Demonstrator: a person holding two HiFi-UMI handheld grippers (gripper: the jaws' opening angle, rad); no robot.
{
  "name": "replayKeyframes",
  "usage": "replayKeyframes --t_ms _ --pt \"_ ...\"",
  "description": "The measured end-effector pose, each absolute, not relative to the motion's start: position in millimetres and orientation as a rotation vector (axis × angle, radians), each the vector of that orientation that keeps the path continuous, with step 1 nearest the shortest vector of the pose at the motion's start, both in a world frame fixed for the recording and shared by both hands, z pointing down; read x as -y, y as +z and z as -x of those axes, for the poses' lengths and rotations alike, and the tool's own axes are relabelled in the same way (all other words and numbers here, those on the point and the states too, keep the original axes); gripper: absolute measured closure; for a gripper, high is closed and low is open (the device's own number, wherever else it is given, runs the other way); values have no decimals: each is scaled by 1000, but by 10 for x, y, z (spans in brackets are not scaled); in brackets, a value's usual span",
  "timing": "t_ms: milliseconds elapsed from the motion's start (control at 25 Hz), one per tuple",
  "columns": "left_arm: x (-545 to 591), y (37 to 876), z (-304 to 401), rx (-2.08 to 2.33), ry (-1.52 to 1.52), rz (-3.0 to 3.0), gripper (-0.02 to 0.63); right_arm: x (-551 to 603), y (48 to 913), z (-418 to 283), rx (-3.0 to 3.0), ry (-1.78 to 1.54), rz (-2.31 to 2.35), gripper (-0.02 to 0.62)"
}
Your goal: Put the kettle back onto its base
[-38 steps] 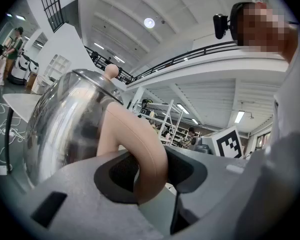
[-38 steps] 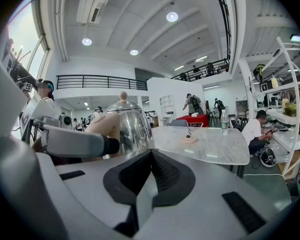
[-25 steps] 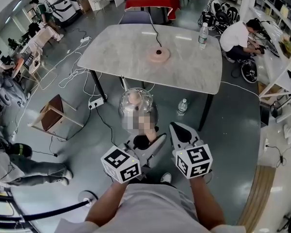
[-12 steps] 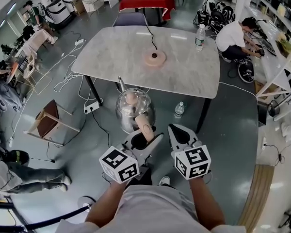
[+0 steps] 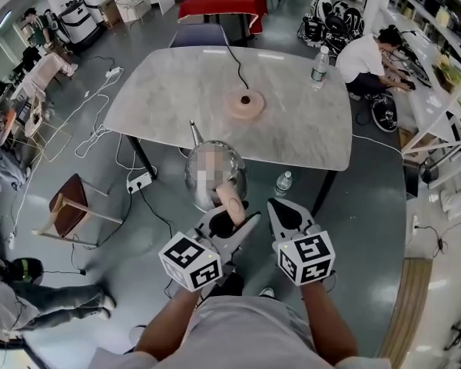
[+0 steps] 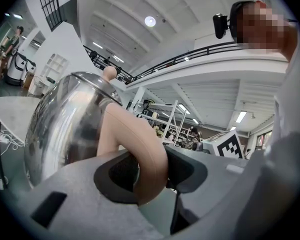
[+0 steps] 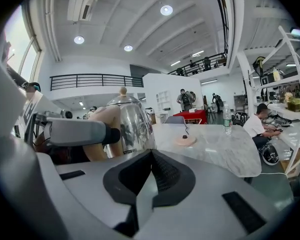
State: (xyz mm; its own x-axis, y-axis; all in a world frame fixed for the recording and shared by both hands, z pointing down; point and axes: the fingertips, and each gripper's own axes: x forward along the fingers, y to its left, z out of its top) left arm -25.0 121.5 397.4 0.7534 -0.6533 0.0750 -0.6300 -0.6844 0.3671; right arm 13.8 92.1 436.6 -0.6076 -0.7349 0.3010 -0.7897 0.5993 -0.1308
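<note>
A shiny steel kettle (image 5: 213, 174) with a pale pink handle (image 5: 232, 200) hangs in the air just before the near edge of the marble table (image 5: 161, 91). My left gripper (image 5: 230, 223) is shut on that handle (image 6: 137, 149), its jaws on either side of the loop. The round pink base (image 5: 244, 104) with its black cord lies in the middle of the table, well beyond the kettle (image 7: 131, 120). My right gripper (image 5: 286, 214) is beside the left one, to the kettle's right, jaws shut with nothing in them. The base (image 7: 185, 140) shows ahead of it.
A water bottle (image 5: 320, 56) stands at the table's far right; another bottle (image 5: 283, 183) is on the floor by the table leg. A power strip (image 5: 138, 181) and cables lie left of the table, a wooden chair (image 5: 69, 210) farther left. A person (image 5: 369, 56) crouches at right.
Both grippers and the kettle have moved forward toward the table; the table and base now lie closer, and the kettle's spout reaches the table's near edge.
</note>
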Motion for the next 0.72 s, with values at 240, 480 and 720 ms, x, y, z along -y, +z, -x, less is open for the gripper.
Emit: replayKeyframes --t_ms 240,480,720 --pt "-901 3930 564 930 -87 -2599 448 -650 4310 144 2571 363 -1314 591" --pt "-664 3879 785 854 -92 -2634 448 -436 4260 362 2528 343 -1380 591" --pt "-542 3860 954 804 -93 -2668 446 -300 4228 575 2511 326 -1402 591"
